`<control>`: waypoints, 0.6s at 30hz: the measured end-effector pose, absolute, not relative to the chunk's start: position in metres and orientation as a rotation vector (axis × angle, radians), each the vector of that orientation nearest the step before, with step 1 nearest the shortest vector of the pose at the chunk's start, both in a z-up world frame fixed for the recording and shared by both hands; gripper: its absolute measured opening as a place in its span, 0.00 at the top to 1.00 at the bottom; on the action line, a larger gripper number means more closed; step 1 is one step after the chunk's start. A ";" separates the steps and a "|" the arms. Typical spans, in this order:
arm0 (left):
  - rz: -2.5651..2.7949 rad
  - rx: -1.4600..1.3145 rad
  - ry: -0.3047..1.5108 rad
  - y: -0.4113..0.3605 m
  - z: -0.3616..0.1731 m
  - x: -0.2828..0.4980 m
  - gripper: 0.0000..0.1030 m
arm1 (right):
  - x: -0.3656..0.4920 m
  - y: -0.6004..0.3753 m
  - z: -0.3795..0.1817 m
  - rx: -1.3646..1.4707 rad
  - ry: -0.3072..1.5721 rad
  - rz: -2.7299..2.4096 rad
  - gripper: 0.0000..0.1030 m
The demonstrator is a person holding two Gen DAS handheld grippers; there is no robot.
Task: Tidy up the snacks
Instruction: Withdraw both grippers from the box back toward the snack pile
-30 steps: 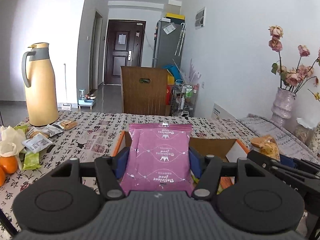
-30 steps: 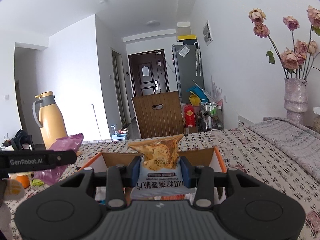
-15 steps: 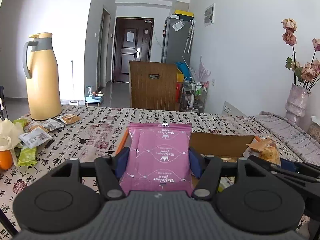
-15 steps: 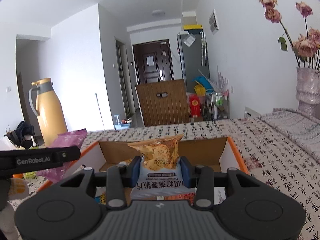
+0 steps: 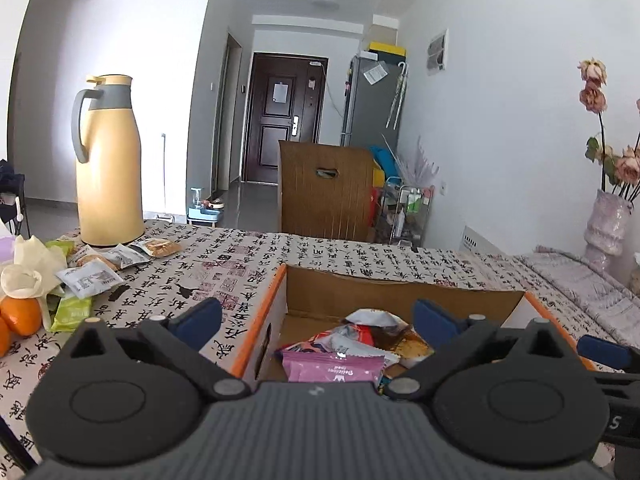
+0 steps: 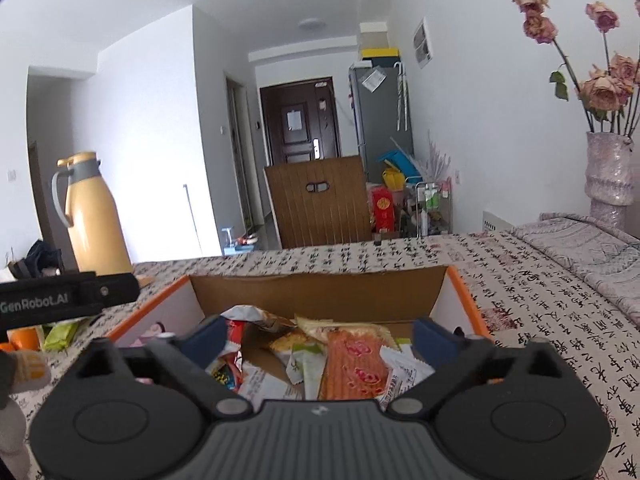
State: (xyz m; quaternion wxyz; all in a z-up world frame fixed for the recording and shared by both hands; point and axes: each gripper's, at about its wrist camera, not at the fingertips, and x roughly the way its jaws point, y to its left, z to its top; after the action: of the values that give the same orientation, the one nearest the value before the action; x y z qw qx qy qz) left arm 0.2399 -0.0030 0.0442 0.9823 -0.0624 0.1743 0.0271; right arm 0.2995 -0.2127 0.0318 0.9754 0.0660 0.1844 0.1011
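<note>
Both grippers opening over the snack box

The left gripper (image 5: 318,314) has its jaws opening, nothing pinched between them; the purple pack (image 5: 334,368) lies just below and ahead of it, inside the box (image 5: 400,294), on other snacks. The right gripper (image 6: 320,334) is opening too, its pads touching nothing, with an orange pack (image 6: 354,364) and more wrappers in the box under it (all loose). Left of the left gripper, outside the box, packets (image 5: 90,278) lie on the table (image 5: 360,248) near the flask (image 5: 108,160).
</note>
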 end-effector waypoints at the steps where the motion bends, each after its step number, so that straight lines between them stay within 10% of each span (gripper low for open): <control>1: 0.050 -0.129 0.353 -0.003 0.044 0.240 0.00 | 0.299 -0.214 0.032 0.136 0.371 0.202 0.00; 18: 0.044 -0.156 0.379 -0.005 0.050 0.235 0.00 | 0.303 -0.215 0.031 0.140 0.392 0.181 0.00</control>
State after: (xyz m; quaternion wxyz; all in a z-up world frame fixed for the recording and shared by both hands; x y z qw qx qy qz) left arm 0.2354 -0.0049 0.0498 0.9789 -0.0775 0.1881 0.0218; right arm 0.3028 -0.2153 0.0310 0.9743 0.0696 0.1945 0.0896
